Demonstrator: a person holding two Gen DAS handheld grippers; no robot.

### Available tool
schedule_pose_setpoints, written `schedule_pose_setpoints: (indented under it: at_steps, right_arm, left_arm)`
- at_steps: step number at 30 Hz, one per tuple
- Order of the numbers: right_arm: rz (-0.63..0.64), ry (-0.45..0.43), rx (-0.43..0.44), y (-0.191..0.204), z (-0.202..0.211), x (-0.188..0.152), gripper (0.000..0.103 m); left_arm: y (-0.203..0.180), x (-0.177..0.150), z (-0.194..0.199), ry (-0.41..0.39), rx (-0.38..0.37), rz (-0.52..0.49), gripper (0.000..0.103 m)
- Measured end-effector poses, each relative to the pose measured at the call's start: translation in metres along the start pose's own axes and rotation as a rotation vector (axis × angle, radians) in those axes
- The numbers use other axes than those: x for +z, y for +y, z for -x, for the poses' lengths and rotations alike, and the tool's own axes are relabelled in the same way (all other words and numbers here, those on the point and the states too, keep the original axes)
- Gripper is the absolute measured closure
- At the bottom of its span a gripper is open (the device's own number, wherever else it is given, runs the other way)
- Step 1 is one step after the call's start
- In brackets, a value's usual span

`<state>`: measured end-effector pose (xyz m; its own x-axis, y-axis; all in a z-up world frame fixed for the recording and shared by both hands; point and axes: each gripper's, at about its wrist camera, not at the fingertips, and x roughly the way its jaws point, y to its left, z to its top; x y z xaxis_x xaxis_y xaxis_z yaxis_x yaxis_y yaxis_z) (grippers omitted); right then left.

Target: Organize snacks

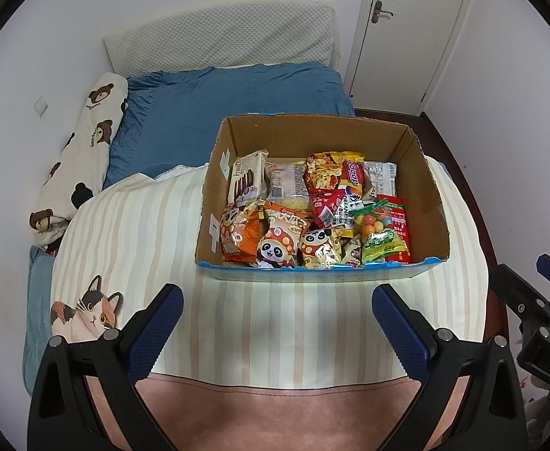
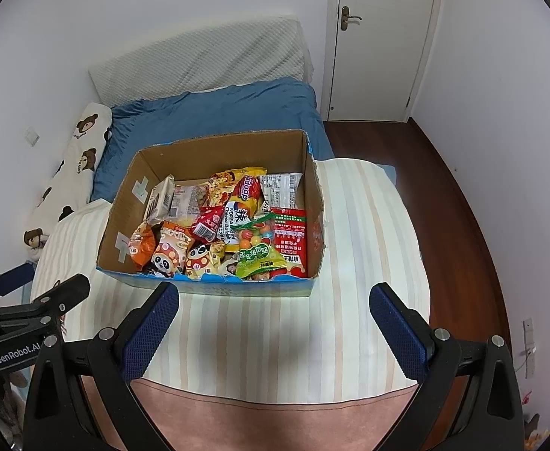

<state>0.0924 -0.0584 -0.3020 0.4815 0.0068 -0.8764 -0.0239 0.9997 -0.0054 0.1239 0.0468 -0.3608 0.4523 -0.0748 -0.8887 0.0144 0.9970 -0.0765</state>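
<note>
Cardboard box [image 1: 431,203] on striped blanket [image 1: 143,233], snack packets [image 1: 312,210] all heaped inside | left gripper [image 1: 276,334] and right gripper [image 2: 275,332] spread wide, empty, short of box | stage probably either pre-sorting or finished.

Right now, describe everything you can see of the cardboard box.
The cardboard box is open-topped, plain brown inside, with a blue printed outside and ragged cut rims. Pale tape patches mark its left inner wall. It sits flat on the striped blanket, crammed with snack packets, beyond both open grippers, touching neither.
</note>
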Motion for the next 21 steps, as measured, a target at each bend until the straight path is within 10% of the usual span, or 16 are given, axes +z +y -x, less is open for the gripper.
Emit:
schedule_pose_setpoints:
  at_steps: [21]
  right_arm:
    - [-0.032, -0.011, 0.015, -0.003, 0.008, -0.006, 0.0]
  left_arm:
    - [0.001, -0.003, 0.011, -0.024, 0.003, 0.0, 0.0]
